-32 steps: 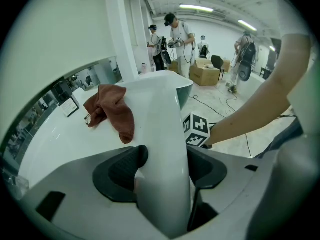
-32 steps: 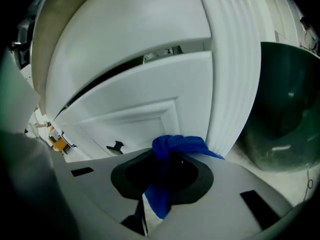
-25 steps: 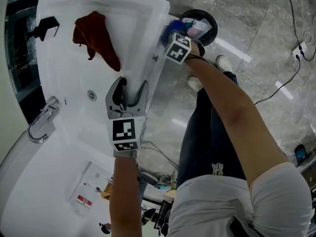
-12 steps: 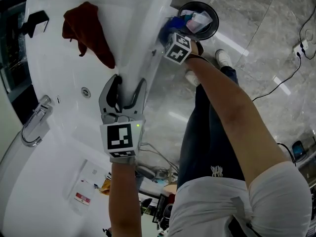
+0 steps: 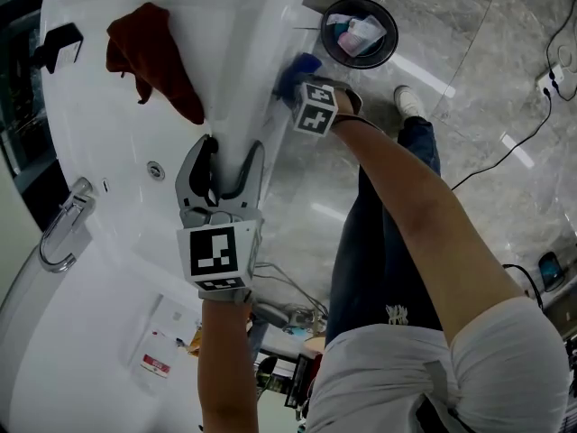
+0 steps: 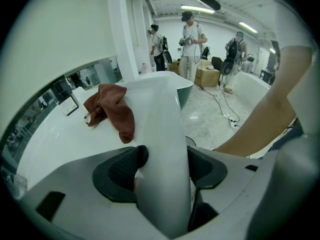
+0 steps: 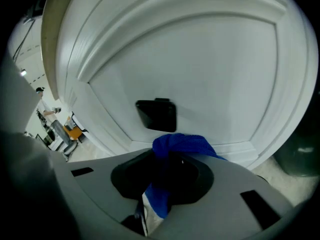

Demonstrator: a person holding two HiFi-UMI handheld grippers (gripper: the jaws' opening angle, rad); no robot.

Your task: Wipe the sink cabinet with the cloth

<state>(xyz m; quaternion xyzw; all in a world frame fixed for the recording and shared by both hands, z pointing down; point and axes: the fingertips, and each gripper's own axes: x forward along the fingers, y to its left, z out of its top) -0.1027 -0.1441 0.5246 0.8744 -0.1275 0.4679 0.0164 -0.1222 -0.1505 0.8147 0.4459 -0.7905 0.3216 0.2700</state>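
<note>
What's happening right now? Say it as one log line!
left gripper: clamped on sink rim | right gripper: shut on blue cloth, at cabinet door | red cloth: lying on sink top

The blue cloth [image 7: 179, 145], bunched in the right hand-held gripper [image 7: 167, 171], lay against the white sink cabinet [image 7: 210, 69] door, below its black handle [image 7: 156, 115].

Black handle [image 7: 156, 115] on cabinet door [image 7: 215, 69], bin [image 5: 326, 39] close beside

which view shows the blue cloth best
The right gripper view: the blue cloth sits close up, bunched in the right gripper, facing the white cabinet door. The head view shows only a small blue patch; the left gripper view shows none.
</note>
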